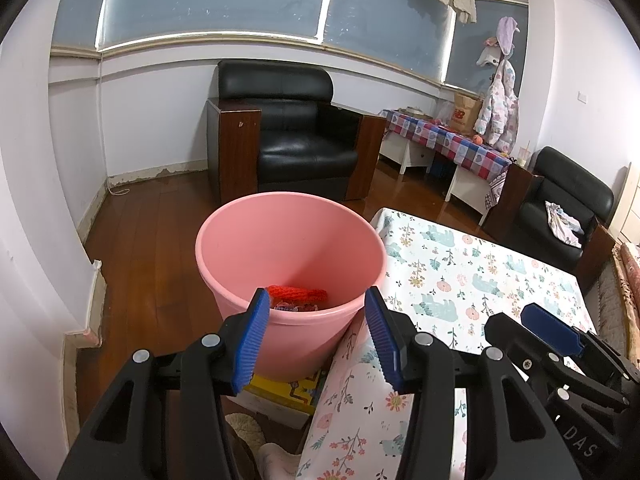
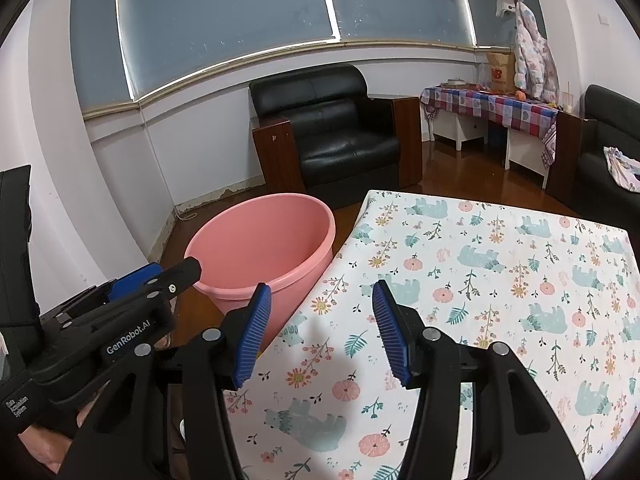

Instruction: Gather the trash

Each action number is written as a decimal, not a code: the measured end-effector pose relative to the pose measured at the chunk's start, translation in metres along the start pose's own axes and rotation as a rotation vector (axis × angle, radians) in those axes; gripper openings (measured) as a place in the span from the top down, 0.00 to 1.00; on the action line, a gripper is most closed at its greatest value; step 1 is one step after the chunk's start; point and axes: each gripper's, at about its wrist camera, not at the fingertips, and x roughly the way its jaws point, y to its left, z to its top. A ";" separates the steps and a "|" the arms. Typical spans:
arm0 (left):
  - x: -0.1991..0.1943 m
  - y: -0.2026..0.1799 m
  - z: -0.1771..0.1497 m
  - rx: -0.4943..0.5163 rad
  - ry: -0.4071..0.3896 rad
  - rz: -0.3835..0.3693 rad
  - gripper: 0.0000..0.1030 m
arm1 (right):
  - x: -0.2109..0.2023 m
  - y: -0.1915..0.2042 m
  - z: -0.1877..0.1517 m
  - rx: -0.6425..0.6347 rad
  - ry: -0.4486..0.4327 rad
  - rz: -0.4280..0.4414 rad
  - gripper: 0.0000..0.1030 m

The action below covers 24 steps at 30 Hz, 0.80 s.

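Trash (image 1: 298,298), red netting and scraps, lies at the bottom of the pink bucket (image 1: 240,248) at frame centre, beside the floral-clothed surface (image 1: 472,276). Left gripper (image 1: 316,340) and right gripper (image 2: 322,330) both hold their jaws wide apart, gripping nothing.

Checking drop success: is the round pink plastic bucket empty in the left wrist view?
No, a red mesh net and other scraps lie at the bottom of the round pink plastic bucket.
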 end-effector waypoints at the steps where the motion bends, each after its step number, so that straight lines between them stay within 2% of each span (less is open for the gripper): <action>1: 0.000 0.000 0.000 0.000 0.000 -0.001 0.52 | 0.000 0.000 0.000 0.001 0.001 0.000 0.48; 24: 0.003 -0.001 -0.004 0.002 0.005 -0.001 0.52 | 0.003 -0.005 -0.005 0.008 0.007 -0.001 0.48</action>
